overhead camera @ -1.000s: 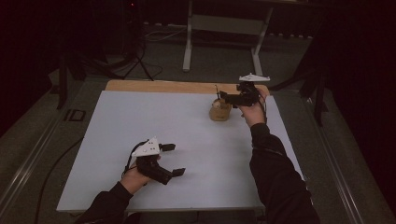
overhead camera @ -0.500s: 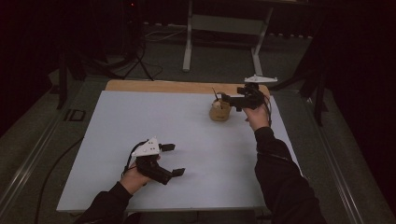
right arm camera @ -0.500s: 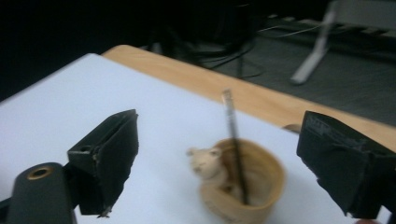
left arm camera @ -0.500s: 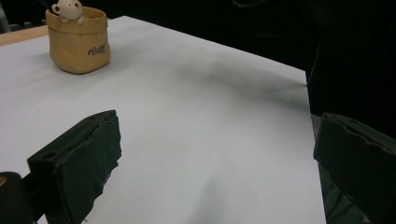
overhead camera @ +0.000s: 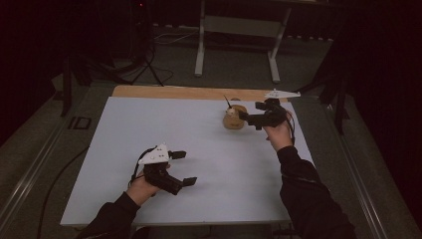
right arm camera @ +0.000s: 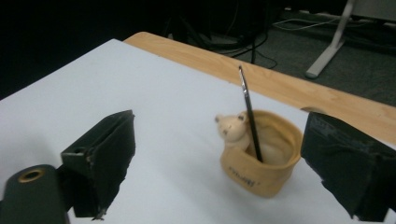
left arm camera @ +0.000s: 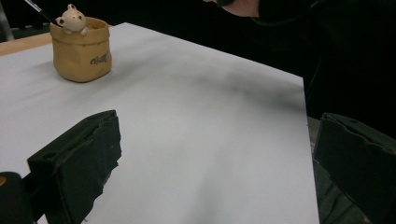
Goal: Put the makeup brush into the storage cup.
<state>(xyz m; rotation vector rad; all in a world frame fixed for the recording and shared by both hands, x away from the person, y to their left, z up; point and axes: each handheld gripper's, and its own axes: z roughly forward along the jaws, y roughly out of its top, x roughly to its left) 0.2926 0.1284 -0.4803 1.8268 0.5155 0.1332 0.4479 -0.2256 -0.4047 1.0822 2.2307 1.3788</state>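
Note:
A tan pen holder (overhead camera: 233, 119) with a small bear figure (right arm camera: 232, 127) on its rim stands at the back right of the white table top (overhead camera: 164, 124). A thin black pen (right arm camera: 248, 109) leans upright inside it. My right gripper (overhead camera: 252, 111) hovers just right of the holder and points at it. Its jaws have just been opening and nothing is between them. My left gripper (overhead camera: 185, 168) rests low near the front left, open and empty. In the left gripper view the holder (left arm camera: 81, 56) stands far off at the upper left.
A wooden strip (overhead camera: 169, 92) edges the table's far side. Beyond it are a desk frame (overhead camera: 201, 47), a stand's legs (overhead camera: 147, 64) and cables on the dark floor. A dark sleeve (left arm camera: 299, 42) is at the table's right edge.
My right gripper has drawn back to the right, away from the holder, and its jaws stand wider. The pen stays in the holder. The left gripper has not moved.

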